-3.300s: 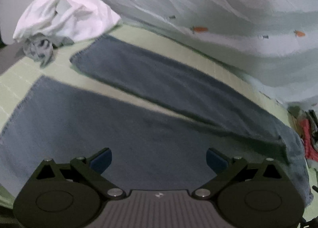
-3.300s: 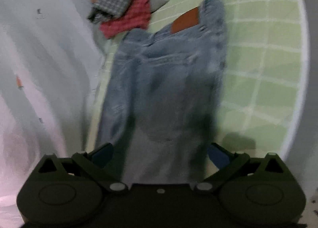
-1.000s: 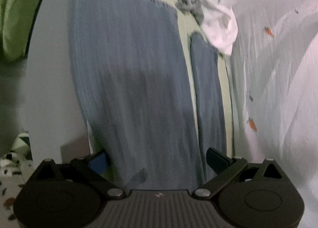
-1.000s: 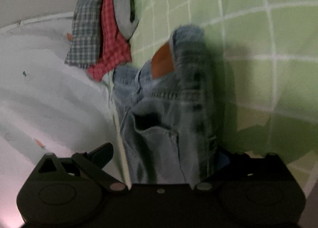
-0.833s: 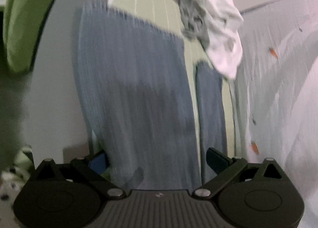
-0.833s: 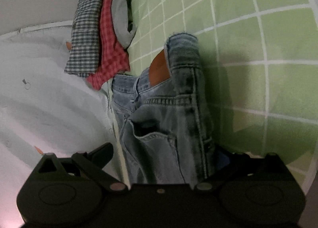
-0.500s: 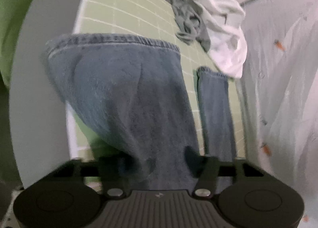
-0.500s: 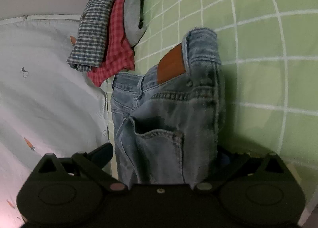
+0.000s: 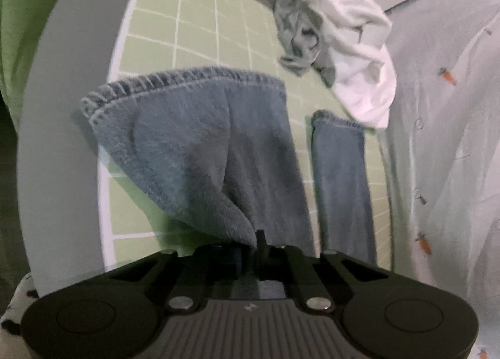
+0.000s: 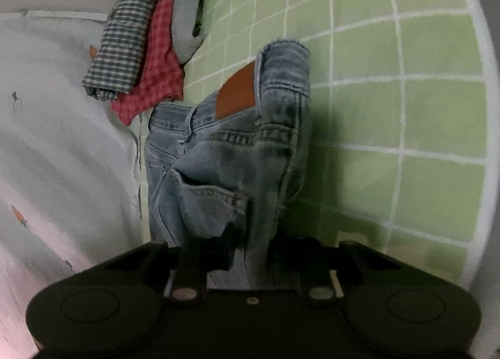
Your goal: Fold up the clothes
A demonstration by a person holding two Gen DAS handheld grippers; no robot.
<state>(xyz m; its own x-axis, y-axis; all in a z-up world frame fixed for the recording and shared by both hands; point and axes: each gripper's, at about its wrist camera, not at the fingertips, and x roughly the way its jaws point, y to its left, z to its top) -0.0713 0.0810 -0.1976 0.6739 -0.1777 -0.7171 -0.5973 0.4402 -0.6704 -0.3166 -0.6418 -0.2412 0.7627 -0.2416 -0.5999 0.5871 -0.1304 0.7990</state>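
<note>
A pair of blue jeans lies on a green checked mat (image 9: 193,30). In the left wrist view my left gripper (image 9: 250,249) is shut on the edge of the near trouser leg (image 9: 200,152), which is lifted and bunched; the other leg (image 9: 339,177) lies flat to its right. In the right wrist view my right gripper (image 10: 253,249) is shut on the side of the jeans' waist (image 10: 237,152), near the back pocket, below the brown leather patch (image 10: 236,94). The fabric is raised off the mat (image 10: 406,108).
A white and grey pile of clothes (image 9: 340,46) lies at the mat's far end. Checked, red and grey garments (image 10: 150,33) lie beyond the waist. A pale carrot-print sheet (image 9: 443,140) runs along one side, also in the right wrist view (image 10: 62,155). The mat's grey edge (image 9: 62,140) is close.
Both grippers have closed on the jeans; they were open a second ago. The near leg is now lifted and bunched, its hem pulled nearer. The waist has folded upward.
</note>
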